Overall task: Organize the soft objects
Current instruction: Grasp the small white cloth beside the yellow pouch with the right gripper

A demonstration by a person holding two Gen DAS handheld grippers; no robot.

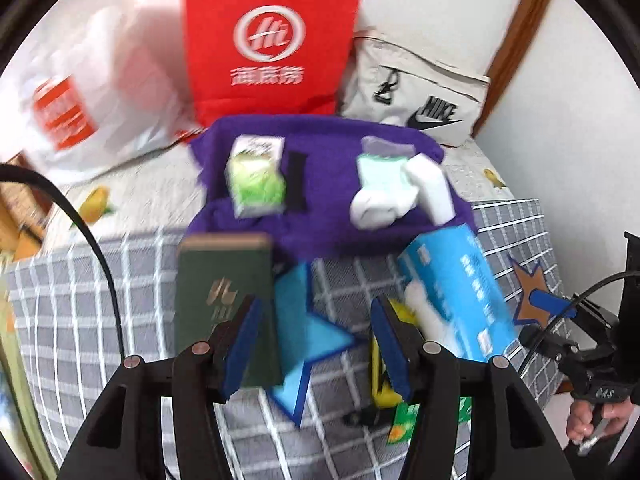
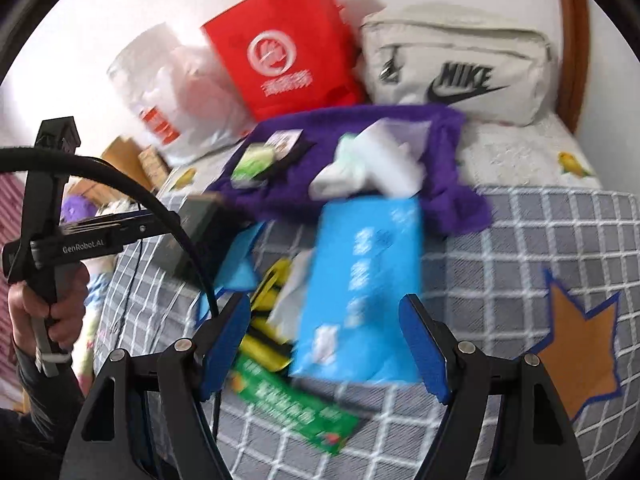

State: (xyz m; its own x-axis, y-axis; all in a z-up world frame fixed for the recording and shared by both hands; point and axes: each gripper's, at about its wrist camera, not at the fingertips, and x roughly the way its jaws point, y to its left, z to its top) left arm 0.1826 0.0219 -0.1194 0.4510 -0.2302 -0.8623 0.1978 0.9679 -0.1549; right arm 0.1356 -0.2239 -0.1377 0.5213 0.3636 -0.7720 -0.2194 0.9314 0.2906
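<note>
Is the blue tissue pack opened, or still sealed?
Opened: white tissue sticks out of the blue tissue pack along its left edge, visible in both wrist views.

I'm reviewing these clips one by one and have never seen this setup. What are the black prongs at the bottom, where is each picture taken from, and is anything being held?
The prongs belong to two hand-held tools, each with a fisheye camera looking along its fingers. The left gripper and the right gripper are both open and hold nothing.

On the checked blanket lie a blue tissue pack, a dark green box, and a purple towel carrying white socks and a green packet. A red bag and a Nike pouch stand behind. The images are motion-blurred.
</note>
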